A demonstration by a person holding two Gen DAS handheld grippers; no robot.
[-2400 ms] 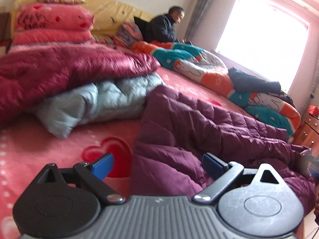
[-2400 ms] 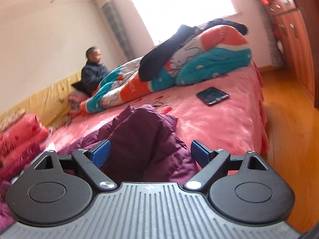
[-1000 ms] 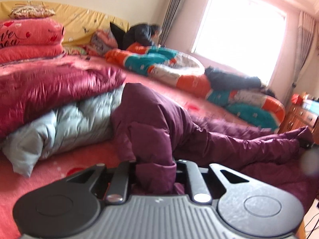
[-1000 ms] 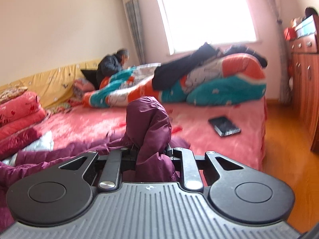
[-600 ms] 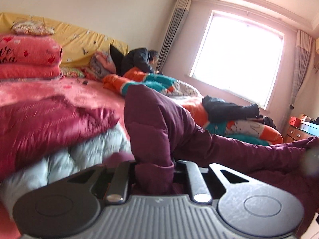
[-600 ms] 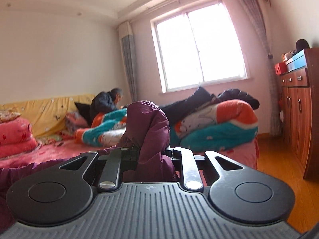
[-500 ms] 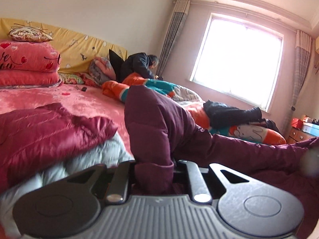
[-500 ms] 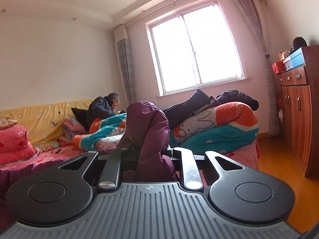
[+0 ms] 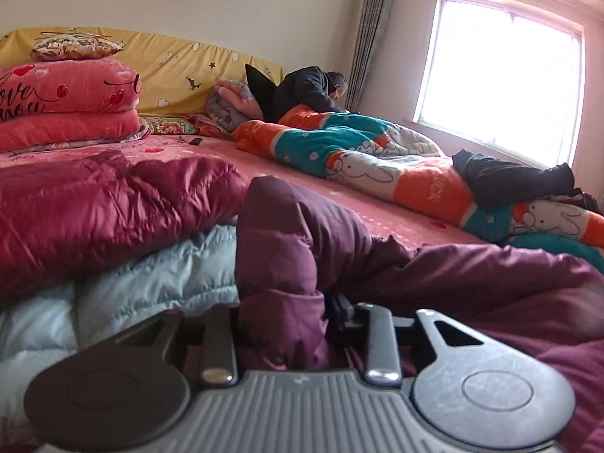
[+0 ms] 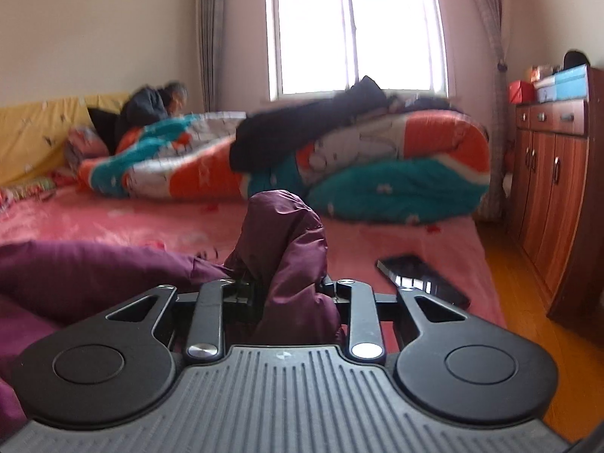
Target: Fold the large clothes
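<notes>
A purple down jacket [image 9: 472, 283] lies spread over the pink bed [image 9: 377, 211]. A puffed fold of it stands up between the fingers of my left gripper [image 9: 294, 309], whose jaws are opening; a dark gap shows beside the right finger. In the right wrist view another bunched fold of the jacket [image 10: 283, 234] stands between the fingers of my right gripper [image 10: 287, 287]. These jaws are opening too, with a gap on the left side. Both grippers hang low over the bed.
A dark red jacket [image 9: 113, 204] lies on a pale blue one [image 9: 158, 283] at the left. A phone [image 10: 419, 275] rests near the bed's right edge. A rolled cartoon quilt [image 9: 377, 162], a seated person [image 9: 309, 87] and folded pink blankets [image 9: 68, 105] fill the far side. A wooden cabinet [image 10: 555, 188] stands right.
Both grippers carried the jacket's edge up and across, then came down toward the bed. Their jaws, tight on the fabric before, now stand a little wider with gaps beside the folds.
</notes>
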